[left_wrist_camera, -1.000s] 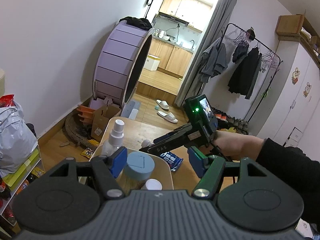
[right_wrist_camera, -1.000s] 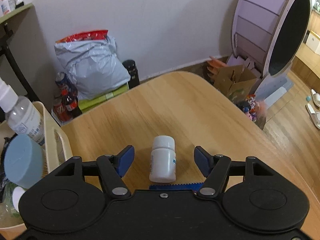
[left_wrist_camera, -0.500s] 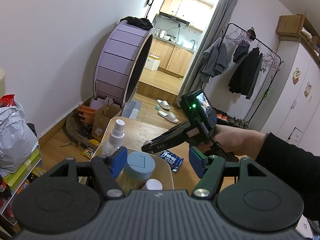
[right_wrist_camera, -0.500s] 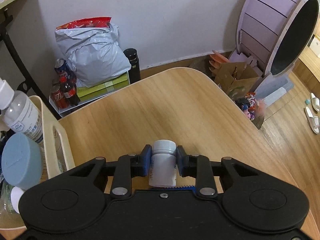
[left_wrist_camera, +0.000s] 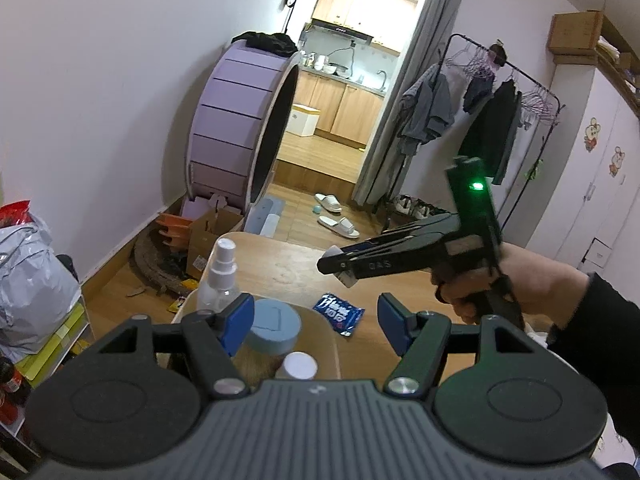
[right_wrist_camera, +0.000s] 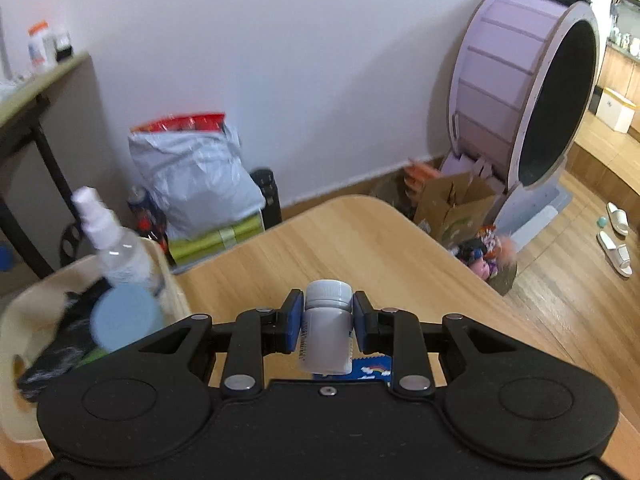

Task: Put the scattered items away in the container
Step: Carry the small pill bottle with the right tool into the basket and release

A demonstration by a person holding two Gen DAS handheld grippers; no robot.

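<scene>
My right gripper [right_wrist_camera: 326, 322] is shut on a small white pill bottle [right_wrist_camera: 326, 334], held off the wooden table [right_wrist_camera: 360, 240] with its cap pointing away. From the left wrist view the right gripper [left_wrist_camera: 340, 268] hangs above the table, a hand around its handle. The cream container [right_wrist_camera: 24, 320] stands at the left, holding a clear spray bottle [right_wrist_camera: 120, 248], a round blue lid [right_wrist_camera: 124, 316] and dark items. My left gripper [left_wrist_camera: 316, 322] stands open over the container's near rim [left_wrist_camera: 320, 320], with nothing between its fingers. A blue snack packet [left_wrist_camera: 338, 314] lies on the table beside the container.
A purple cat wheel [right_wrist_camera: 524, 108] and cardboard boxes [right_wrist_camera: 452, 204] stand beyond the table's far edge. A grey bag [right_wrist_camera: 192, 176] on green boxes sits by the wall. Slippers [left_wrist_camera: 334, 220] lie on the floor, and a clothes rack [left_wrist_camera: 492, 120] stands at the back right.
The right gripper closed on the white pill bottle that lay on the table and lifted it up. The left gripper has stayed still and open.
</scene>
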